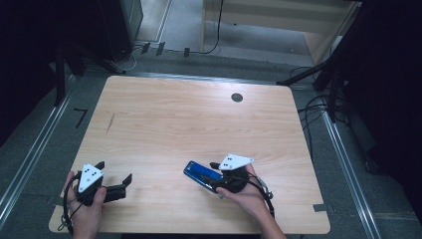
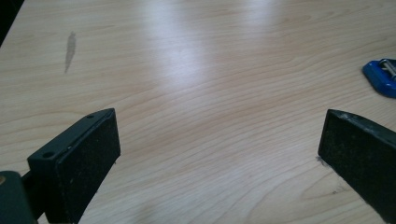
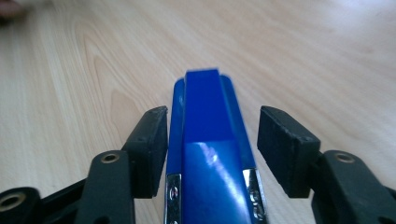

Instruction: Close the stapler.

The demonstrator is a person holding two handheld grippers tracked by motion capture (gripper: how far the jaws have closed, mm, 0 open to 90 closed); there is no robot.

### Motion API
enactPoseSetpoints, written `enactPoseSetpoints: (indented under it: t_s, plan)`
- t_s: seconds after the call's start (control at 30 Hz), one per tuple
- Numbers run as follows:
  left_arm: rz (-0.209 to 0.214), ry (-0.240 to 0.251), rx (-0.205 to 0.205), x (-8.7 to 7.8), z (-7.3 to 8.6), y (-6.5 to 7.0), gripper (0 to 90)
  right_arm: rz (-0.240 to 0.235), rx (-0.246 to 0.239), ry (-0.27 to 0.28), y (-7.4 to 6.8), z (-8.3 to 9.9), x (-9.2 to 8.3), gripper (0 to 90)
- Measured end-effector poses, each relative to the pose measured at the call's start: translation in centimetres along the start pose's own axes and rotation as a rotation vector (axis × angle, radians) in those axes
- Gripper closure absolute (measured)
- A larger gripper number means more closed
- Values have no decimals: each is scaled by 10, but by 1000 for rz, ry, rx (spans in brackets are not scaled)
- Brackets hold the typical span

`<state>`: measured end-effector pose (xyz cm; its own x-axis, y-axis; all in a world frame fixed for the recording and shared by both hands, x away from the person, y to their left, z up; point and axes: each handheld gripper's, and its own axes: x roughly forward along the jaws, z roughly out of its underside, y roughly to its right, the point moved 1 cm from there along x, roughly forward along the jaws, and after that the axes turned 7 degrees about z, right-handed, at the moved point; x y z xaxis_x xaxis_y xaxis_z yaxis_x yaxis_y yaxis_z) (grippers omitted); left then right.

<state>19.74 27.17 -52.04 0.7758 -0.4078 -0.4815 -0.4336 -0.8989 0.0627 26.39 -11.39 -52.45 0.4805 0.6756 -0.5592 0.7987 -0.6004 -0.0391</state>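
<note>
Right gripper (image 3: 212, 154): jaws parted, one on each side of the blue stapler (image 3: 208, 154). The left pad looks to be at the stapler's side or just off it; the right pad stands clear, with bare table showing in the gap. No grip is applied.
Stapler position: on the table (image 1: 164, 114), near the front edge, right of centre, between the right gripper's jaws.
Stapler long axis: in the right gripper view it runs straight away from the camera, in line with the jaws. In the high view the blue stapler (image 1: 201, 174) points from the right hand toward the upper left.
Key relation: the stapler lies directly ahead of and inside the right gripper (image 1: 228, 180), so closing alone would likely take it across its narrow width.
Nearer hand: the right. The left gripper (image 1: 119, 185) is well apart, at the front left corner.
Right hand pose: hand (image 1: 244, 191) wrapped round the gripper body, forearm entering from the bottom edge, gripper held low and close to level.
Left gripper (image 2: 219, 154): jaws spread wide over bare wood, nothing between them; the blue stapler (image 2: 382, 77) shows far off at the right edge.
Left hand pose: hand (image 1: 85, 201) near the table edge, gripper pointing right.
</note>
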Motion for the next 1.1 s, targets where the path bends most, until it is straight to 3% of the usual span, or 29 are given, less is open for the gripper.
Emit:
enactPoseSetpoints:
  t_s: [0.13,0.33,0.37,0.53,0.57,0.77,1.1]
  plan:
    - [21,-1,-2,5,-6,12,0,5,21,26,3,-4,-14,439]
    - [74,-3,30,14,-14,36,37,33,36,52,1,-3,-29,453]
    - [81,4,40,17,-16,44,83,41,58,62,1,-1,-34,459]
    - [127,17,51,22,-18,59,263,55,80,75,4,3,-42,469]
    - [144,17,62,25,-19,64,263,57,85,78,5,5,-44,469]
    - [186,3,88,39,-20,84,546,99,128,110,10,16,-60,480]
    - [254,-51,112,68,-21,112,746,161,149,107,14,36,-65,517]
